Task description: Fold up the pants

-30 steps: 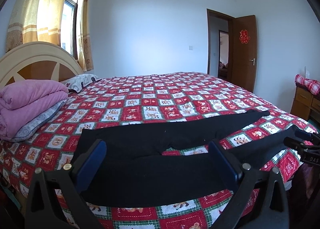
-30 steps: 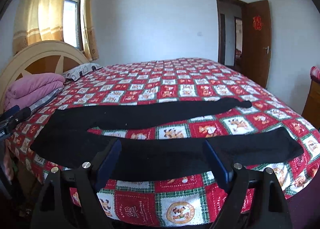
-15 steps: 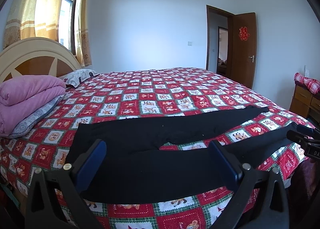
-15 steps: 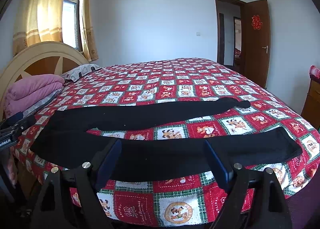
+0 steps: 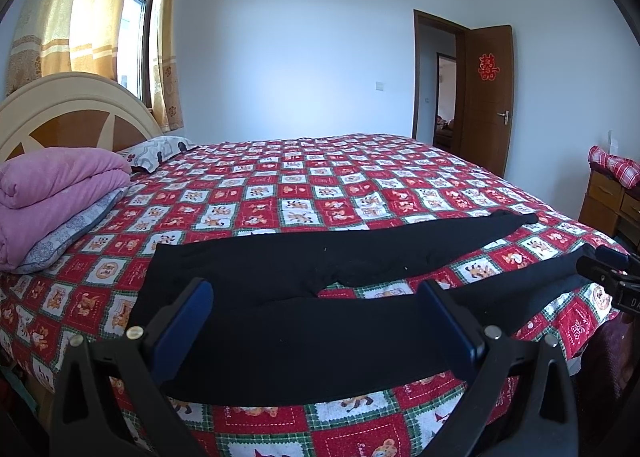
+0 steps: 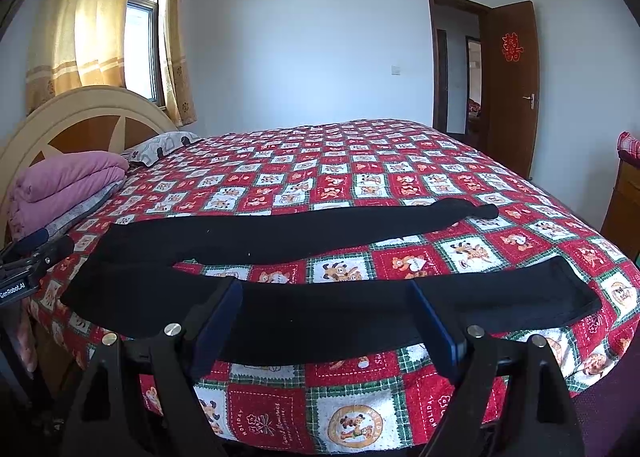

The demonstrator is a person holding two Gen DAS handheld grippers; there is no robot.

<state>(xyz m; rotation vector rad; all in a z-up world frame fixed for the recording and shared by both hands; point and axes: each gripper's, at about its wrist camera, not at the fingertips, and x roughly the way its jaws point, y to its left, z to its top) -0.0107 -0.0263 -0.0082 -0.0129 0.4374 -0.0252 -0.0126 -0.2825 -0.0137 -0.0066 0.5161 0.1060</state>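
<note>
Tools first: left tool (image 5: 316, 317) hovering with blue pads (image 5: 182, 321) spread wide apart, gripping nothing, aimed level across the waist end of the pants (image 5: 304, 297). Right tool (image 6: 324, 317) likewise spread wide and empty, hanging over the near leg toward the cuff end.

Pants lying flat along the near edge of the bed (image 6: 360, 185), black, legs splayed in a narrow V, waist toward the headboard side, cuffs toward the door side. Fabric looking soft, light and limp, likely sagging and sliding once lifted. Probably best pinching the far leg at waistband corner and cuff (image 6: 486, 211), then drawing it over the near leg. Beyond, resting by the headboard, folded pink quilt (image 5: 52, 193).
</note>
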